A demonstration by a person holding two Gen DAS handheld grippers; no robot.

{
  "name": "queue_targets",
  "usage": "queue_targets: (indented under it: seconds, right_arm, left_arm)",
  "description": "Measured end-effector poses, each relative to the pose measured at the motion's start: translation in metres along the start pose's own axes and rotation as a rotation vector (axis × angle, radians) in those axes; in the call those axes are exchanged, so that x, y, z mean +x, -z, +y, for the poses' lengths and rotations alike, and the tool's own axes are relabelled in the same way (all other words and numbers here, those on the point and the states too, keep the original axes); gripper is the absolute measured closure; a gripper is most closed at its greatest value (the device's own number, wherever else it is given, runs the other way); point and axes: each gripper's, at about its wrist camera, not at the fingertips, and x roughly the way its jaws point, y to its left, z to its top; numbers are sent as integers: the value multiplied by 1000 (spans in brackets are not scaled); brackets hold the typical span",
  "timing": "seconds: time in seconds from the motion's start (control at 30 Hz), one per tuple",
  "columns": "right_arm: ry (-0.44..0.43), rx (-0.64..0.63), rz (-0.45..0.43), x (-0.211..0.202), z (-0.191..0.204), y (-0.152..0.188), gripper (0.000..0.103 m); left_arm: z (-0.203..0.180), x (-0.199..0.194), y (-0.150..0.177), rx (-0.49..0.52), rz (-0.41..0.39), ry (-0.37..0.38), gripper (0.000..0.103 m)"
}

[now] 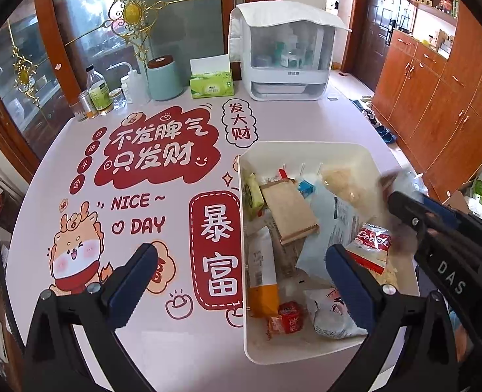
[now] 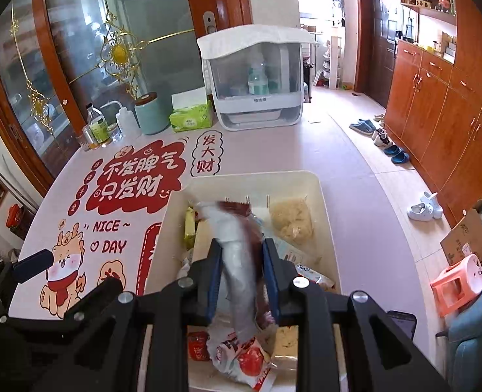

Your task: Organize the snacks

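Hard to say what the right gripper [image 2: 242, 274] has got, since the packet [image 2: 237, 261] between its blue pads is smeared with blur; it reads as a clear or silvery wrapper with a dark red end, and any print on it is illegible. In the left wrist view that same gripper [image 1: 391, 196] comes in from the right edge over the bin's right wall, and its load is only a pale blur at the tip there. The right wrist view is the one that shows the jaws nearly closed and pinching the packet on both sides, held above the cream bin [image 2: 325, 228]. The bin sits at the table's [image 1: 182, 343] right edge and its near end is cut off behind the gripper bodies. The left wrist view gives the better look inside: a brown paper packet [image 1: 290, 212], a pale blue pouch [image 1: 325, 228], a red and white cookie bag [image 1: 373, 245], an orange and white pouch [image 1: 262, 277], a small red packet [image 1: 286, 318] and a yellow-green one [image 1: 252, 192], all piled loosely. The left gripper [image 1: 241, 281] hangs with jaws wide apart and nothing between them, one finger over the printed tabletop, the other over the bin. A tissue box [image 1: 212, 83] and a white cabinet [image 1: 285, 52] stand along the far edge.
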Motion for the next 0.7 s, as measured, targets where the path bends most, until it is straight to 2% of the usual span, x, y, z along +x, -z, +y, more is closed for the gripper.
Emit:
queue_targets:
  seconds: [0.03, 0.2, 0.27, 0.5, 0.7]
  right_arm:
    - [-1, -1, 9, 2, 0, 1, 76]
    - [17, 3, 31, 11, -3, 5, 57]
    - [18, 3, 39, 14, -4, 8, 54]
    - [22, -21, 71, 16, 3, 17, 54]
    - [9, -41, 67, 6, 13, 20, 54]
  left_arm:
    - [0, 0, 0, -3, 2, -8, 1]
    - [3, 7, 2, -20, 23, -30, 1]
    - [4, 10, 4, -23, 40, -33, 1]
    - [12, 12, 9, -43, 69, -36, 1]
    - [21, -1, 13, -51, 52, -41, 1]
